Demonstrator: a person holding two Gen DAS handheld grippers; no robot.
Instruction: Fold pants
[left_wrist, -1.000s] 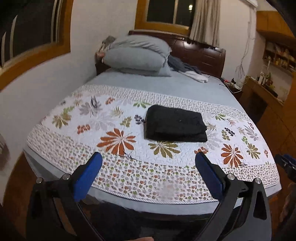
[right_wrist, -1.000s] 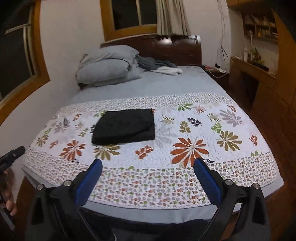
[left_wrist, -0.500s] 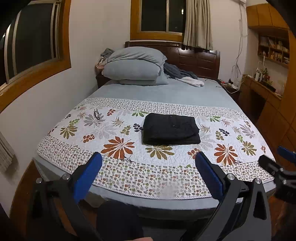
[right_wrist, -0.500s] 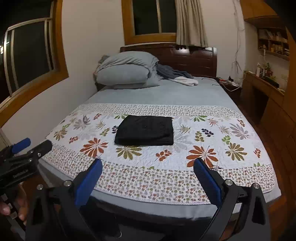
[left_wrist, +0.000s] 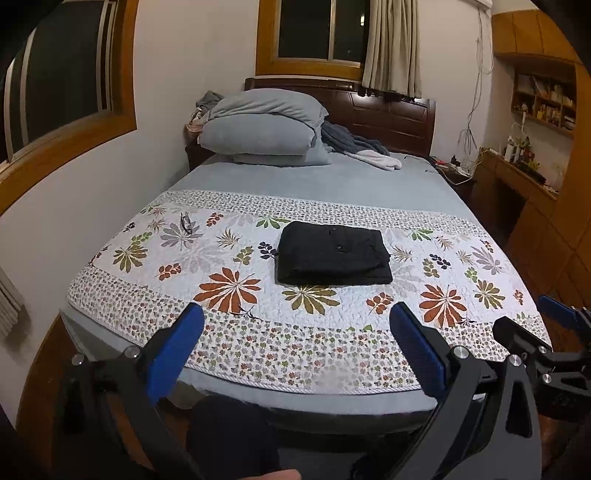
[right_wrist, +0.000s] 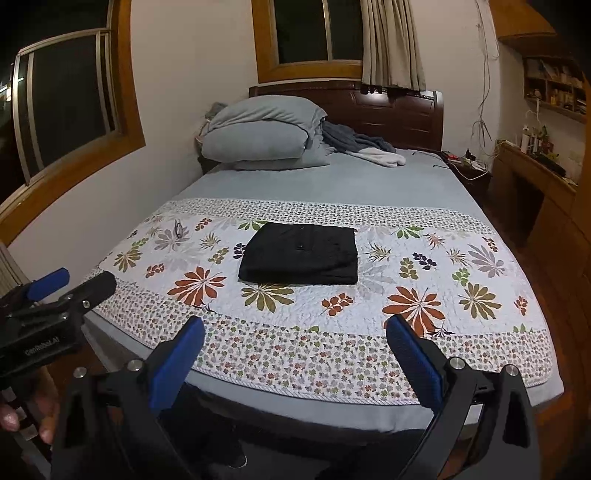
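Note:
The black pants (left_wrist: 333, 254) (right_wrist: 302, 254) lie folded into a neat rectangle on the floral quilt (left_wrist: 229, 325) (right_wrist: 424, 266) in the middle of the bed. My left gripper (left_wrist: 296, 343) is open, held back off the foot of the bed with nothing between its blue pads. My right gripper (right_wrist: 295, 352) is open too, equally far back and empty. In the left wrist view the right gripper (left_wrist: 554, 332) shows at the right edge. The left gripper (right_wrist: 55, 291) appears at the left edge of the right wrist view, with a hand under it.
Grey pillows (left_wrist: 258, 129) and crumpled clothes (left_wrist: 362, 147) lie by the dark headboard. A pair of glasses (left_wrist: 185, 223) rests on the quilt's left side. A wooden desk and shelves (left_wrist: 535, 155) line the right wall. The white wall runs close along the bed's left side.
Both grippers have pulled back and up from the bed, so the bed looks farther off. The pants have not moved. Each gripper now shows more in the other's view.

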